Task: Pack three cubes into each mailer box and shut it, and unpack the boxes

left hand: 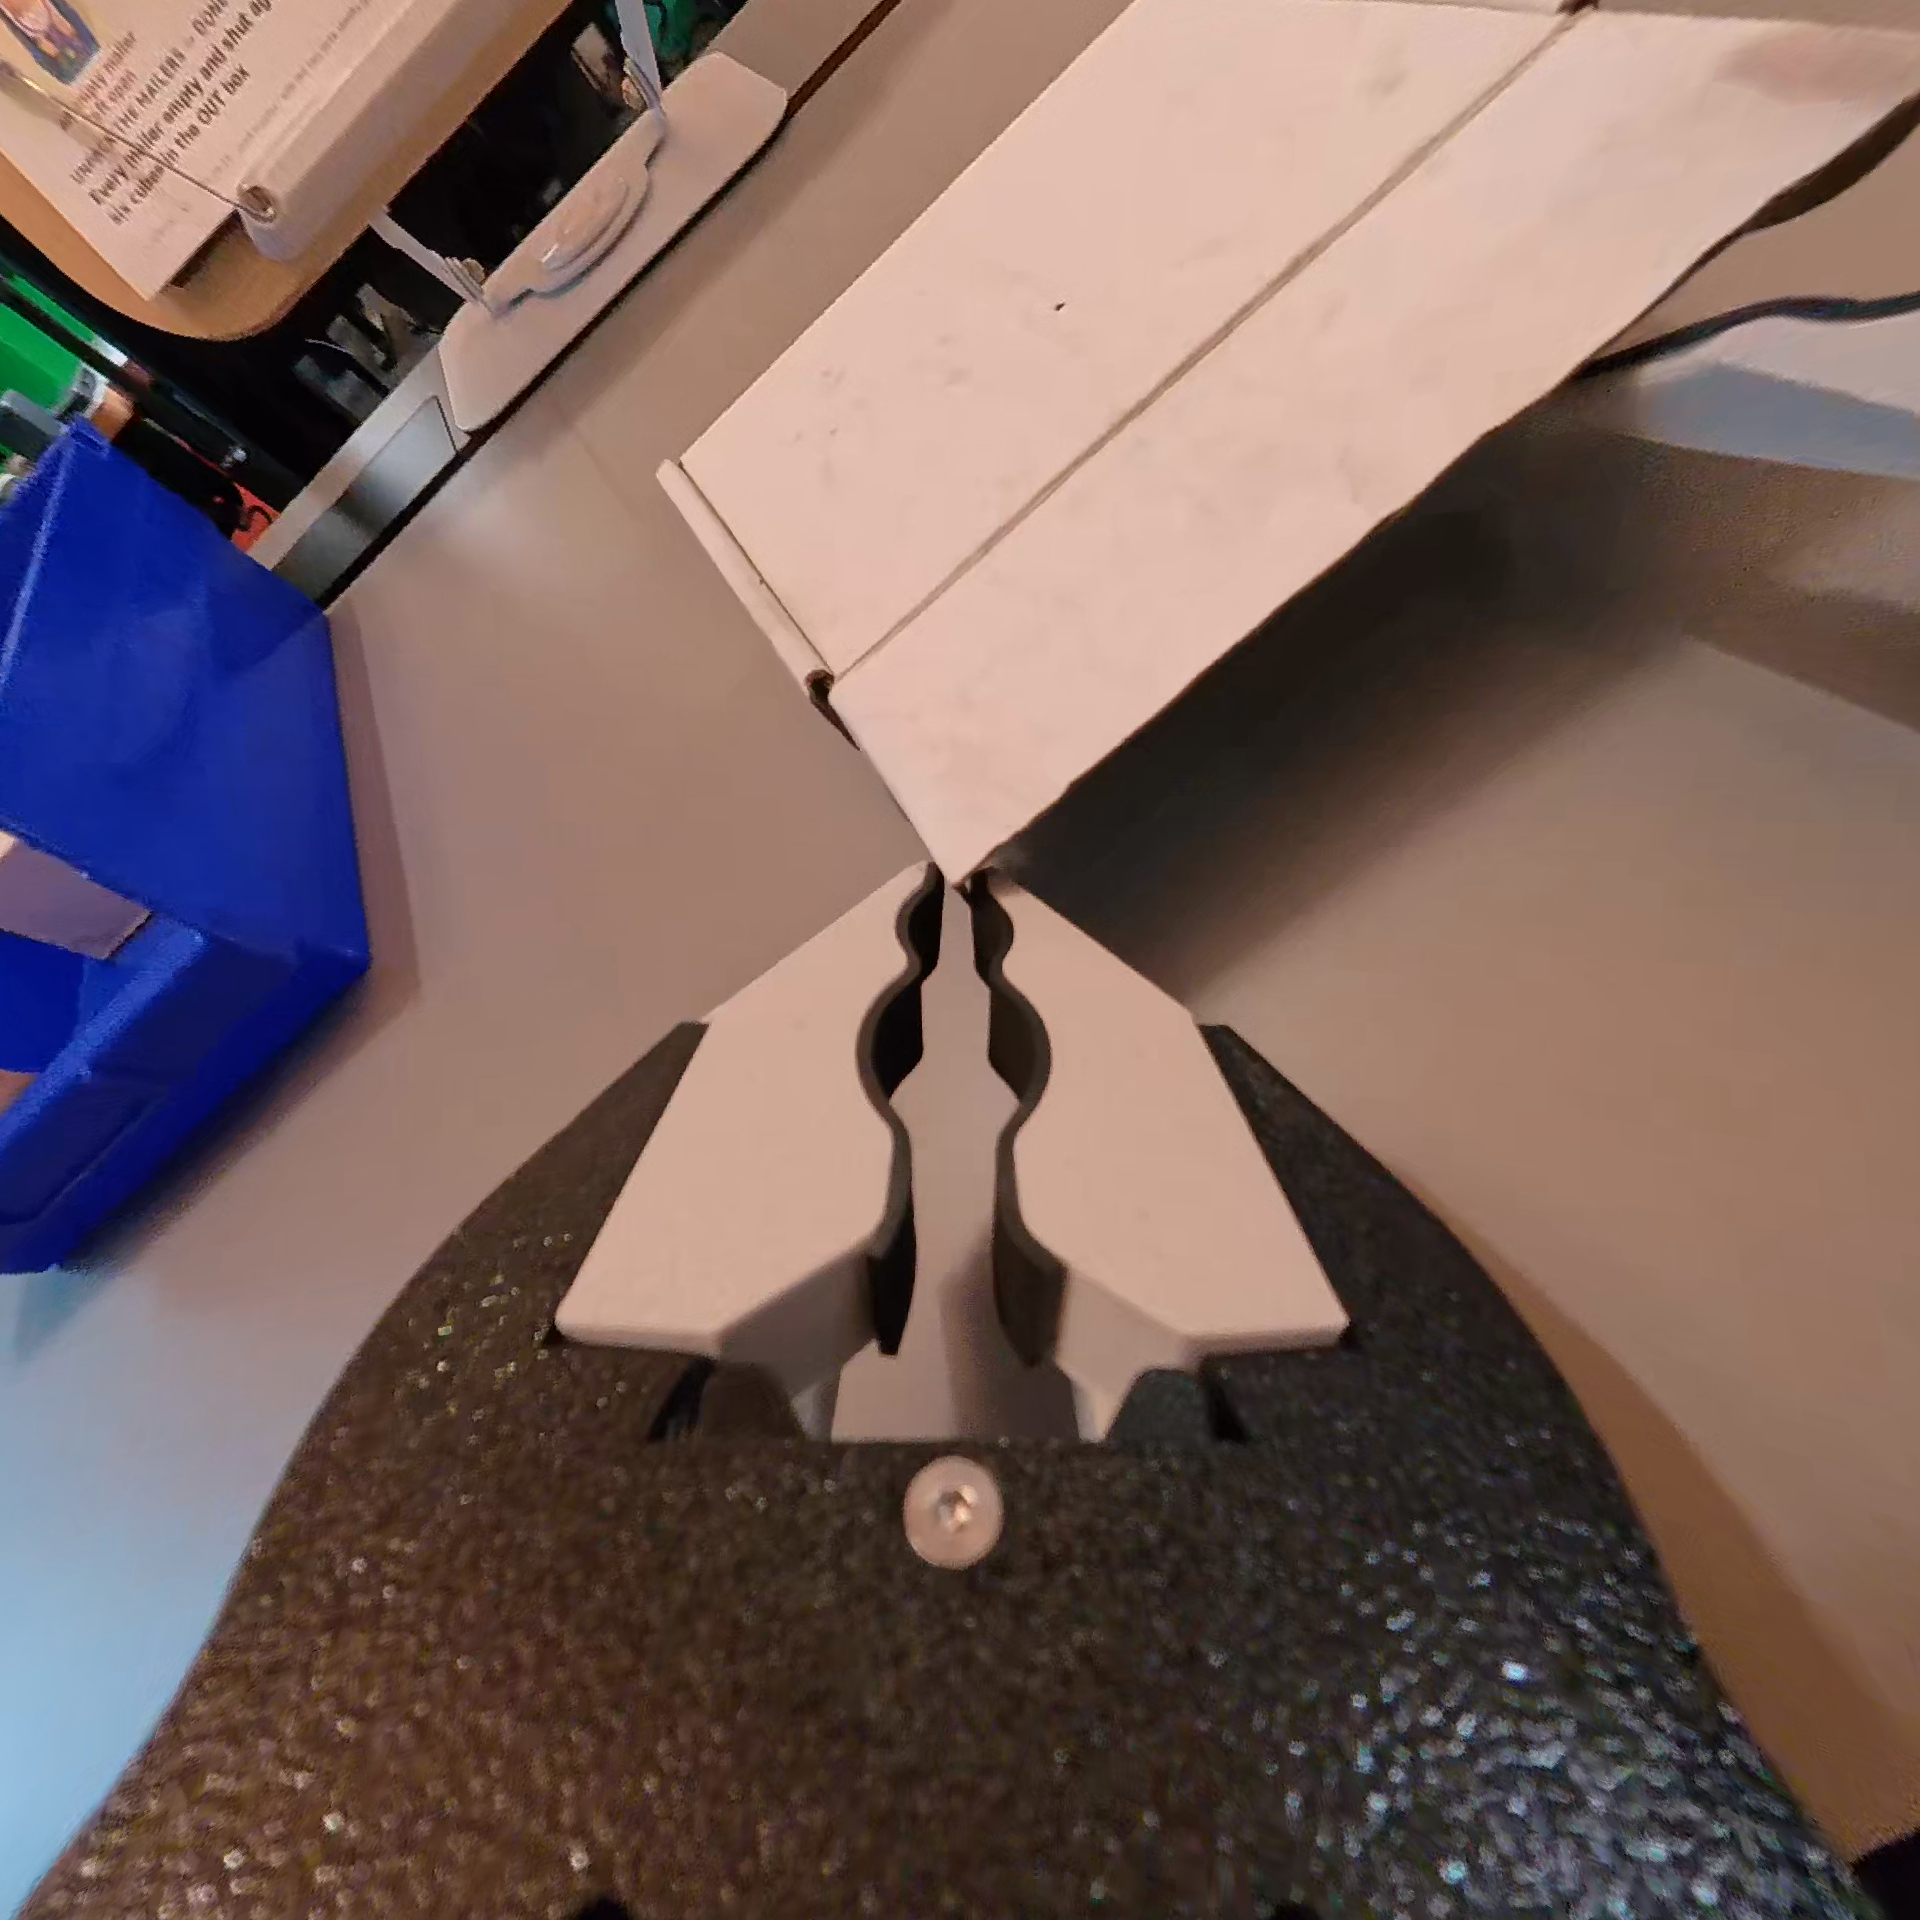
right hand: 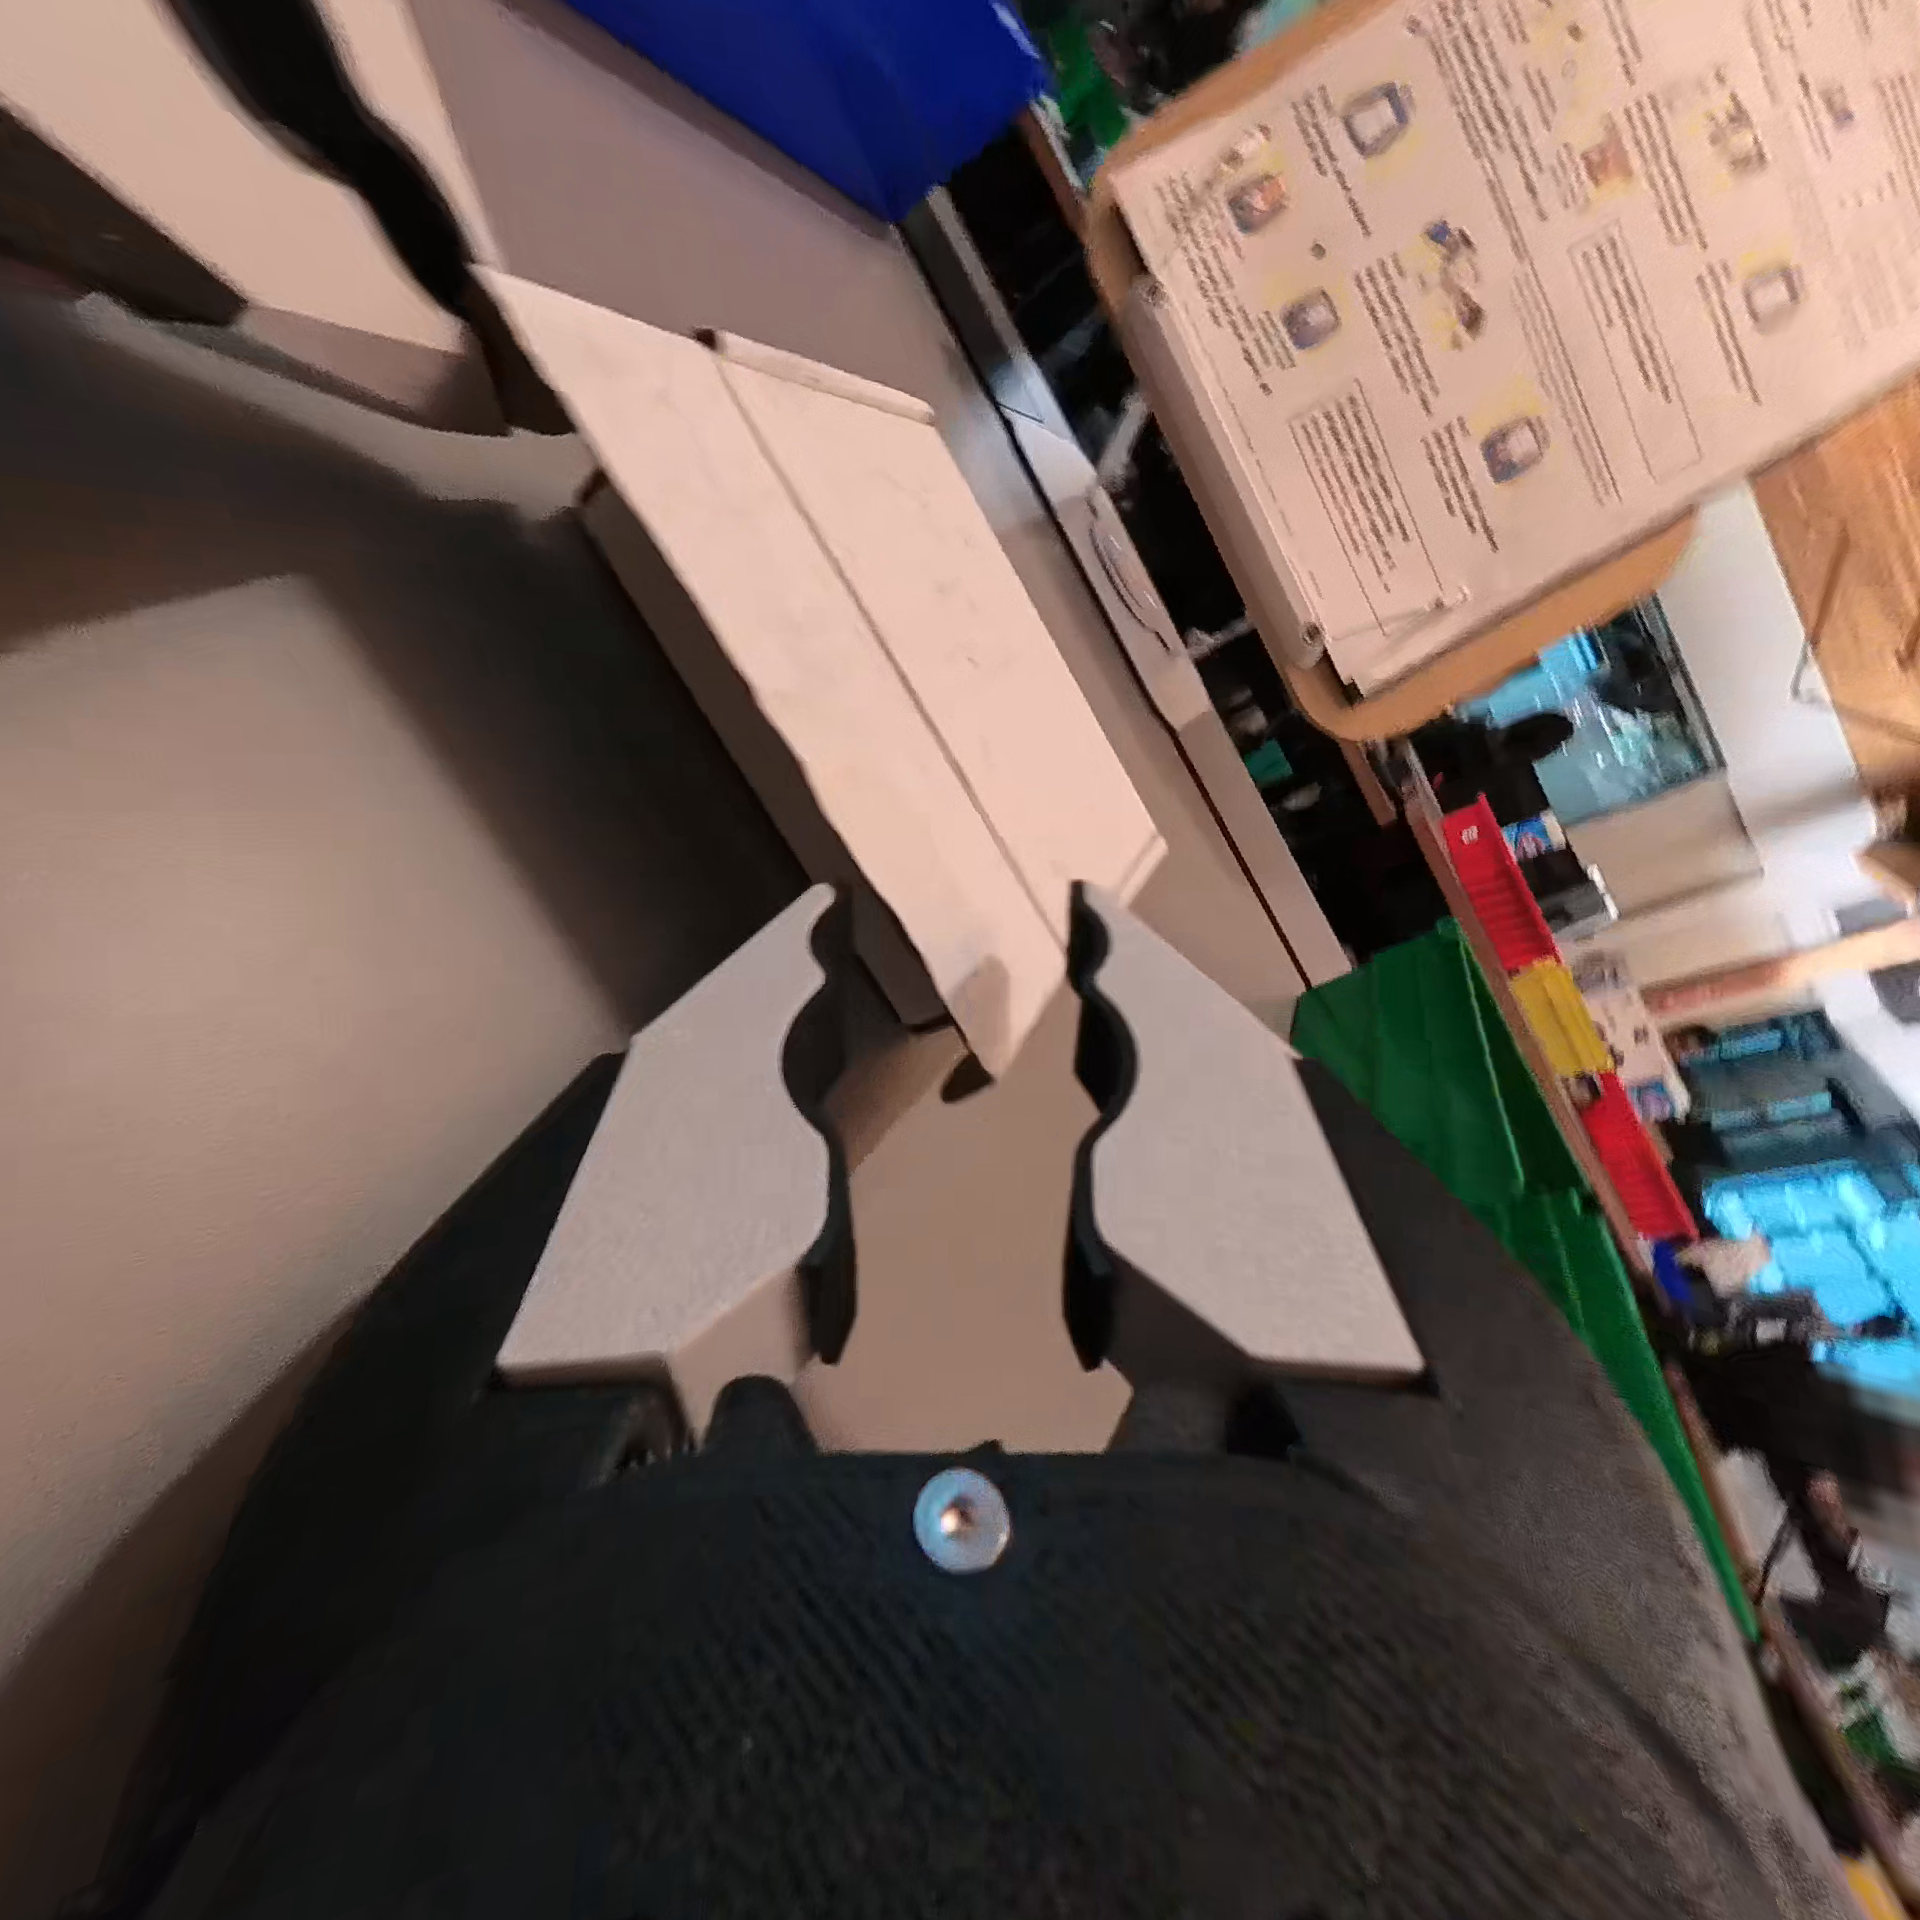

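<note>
A closed white mailer box [left hand: 1091, 416] is tilted and lifted off the grey table [left hand: 520, 675]. My left gripper [left hand: 956, 883] is shut on its near corner. In the right wrist view the same box [right hand: 831, 623] runs away from me, and my right gripper [right hand: 956, 904] is open with the box's near end between its fingers [right hand: 727, 1091]. I cannot tell whether they touch it. The left gripper [right hand: 343, 156] shows at the box's far end, top left. No cubes are in view.
A blue bin [left hand: 156, 831] stands on the table to the left and also shows in the right wrist view [right hand: 831, 83]. A green bin [right hand: 1455, 1122] sits at the right. A printed sheet on a stand [right hand: 1507, 312] and a white stand base [left hand: 623, 208] are behind. A black cable [left hand: 1766, 312] lies beyond the box.
</note>
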